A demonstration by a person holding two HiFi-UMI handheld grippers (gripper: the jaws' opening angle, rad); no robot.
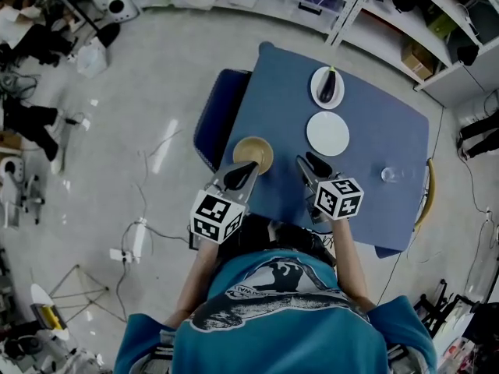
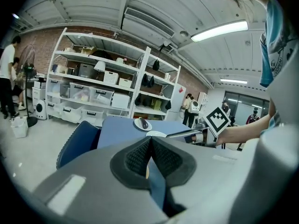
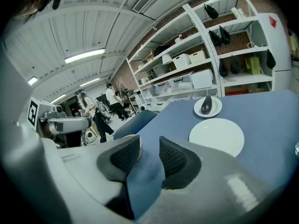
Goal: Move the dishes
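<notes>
On the blue table (image 1: 382,131) stand a tan bowl (image 1: 253,153), an empty white plate (image 1: 327,133) and a small white plate with a dark eggplant (image 1: 327,86). My left gripper (image 1: 245,170) hovers at the bowl's near rim. Its pads meet at the tips (image 2: 149,139), with only a sliver of tan showing in the gap below them. My right gripper (image 1: 308,162) is right of the bowl and just short of the empty plate. It is open (image 3: 149,146), with bare table between its pads and the bowl's edge (image 3: 136,148) beside the left pad. Ahead lie the empty plate (image 3: 217,136) and the eggplant plate (image 3: 208,105).
A clear glass (image 1: 388,174) stands near the table's right edge. A blue chair (image 1: 218,115) is pushed against the left side and a wooden-backed chair (image 1: 426,193) stands on the right. Shelving (image 1: 421,22) runs along the far wall. Cables and a power strip (image 1: 132,244) lie on the floor at left.
</notes>
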